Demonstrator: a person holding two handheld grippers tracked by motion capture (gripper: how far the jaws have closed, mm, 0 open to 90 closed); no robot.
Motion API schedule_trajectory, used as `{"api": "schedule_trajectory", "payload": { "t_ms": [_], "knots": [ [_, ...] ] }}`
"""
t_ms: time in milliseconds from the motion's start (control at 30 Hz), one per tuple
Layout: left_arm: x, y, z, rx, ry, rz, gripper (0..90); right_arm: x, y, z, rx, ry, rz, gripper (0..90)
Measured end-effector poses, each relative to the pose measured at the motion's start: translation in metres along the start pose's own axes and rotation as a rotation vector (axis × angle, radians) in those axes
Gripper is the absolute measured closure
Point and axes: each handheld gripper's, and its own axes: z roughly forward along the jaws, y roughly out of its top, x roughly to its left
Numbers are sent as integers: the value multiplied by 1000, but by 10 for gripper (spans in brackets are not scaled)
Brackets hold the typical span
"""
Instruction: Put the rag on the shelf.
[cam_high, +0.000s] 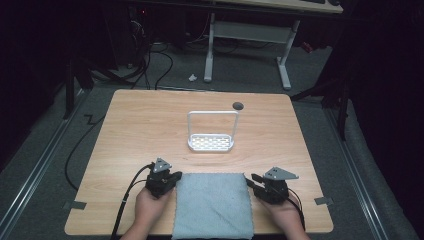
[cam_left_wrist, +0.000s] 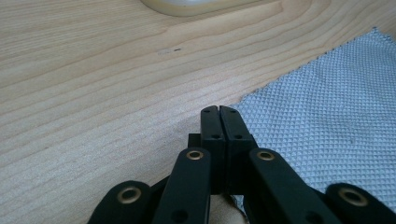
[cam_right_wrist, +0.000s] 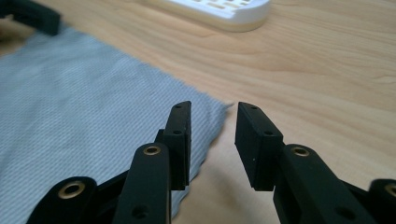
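Observation:
A grey towel (cam_high: 212, 205) lies flat at the table's near edge, between my two hands. My left gripper (cam_high: 176, 176) rests at its far left corner. In the left gripper view this gripper (cam_left_wrist: 219, 109) has its jaws pressed together, and the towel (cam_left_wrist: 327, 102) edge runs in under them. My right gripper (cam_high: 252, 180) is at the far right corner. In the right gripper view it (cam_right_wrist: 215, 106) stands open astride that corner: one jaw is over the towel (cam_right_wrist: 70, 93), the other over bare wood.
A white slotted tray with a tall wire handle (cam_high: 211, 143) stands mid-table, beyond the towel; its base also appears as the white tray (cam_right_wrist: 224, 11). A dark round hole (cam_high: 238, 105) sits near the far edge. Bare wood lies left and right of the tray.

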Motion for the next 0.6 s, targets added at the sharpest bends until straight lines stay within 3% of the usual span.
{"api": "schedule_trajectory", "payload": {
  "t_ms": [67, 133, 267, 367, 600],
  "knots": [
    [1, 0, 0, 1, -11, -11, 891, -5, 5, 11, 10, -10, 38, 665],
    [3, 0, 0, -1, -18, -19, 891, -7, 8, 24, 40, -29, 45, 665],
    [3, 0, 0, -1, -22, -22, 890, -7, 8, 37, 71, -16, 73, 667],
    [4, 0, 0, 1, -29, -24, 889, -4, 8, 40, 69, -17, 57, 670],
    [3, -1, 0, -2, -25, -22, 888, 5, 4, 40, 58, -44, 7, 798]
  ]
}}
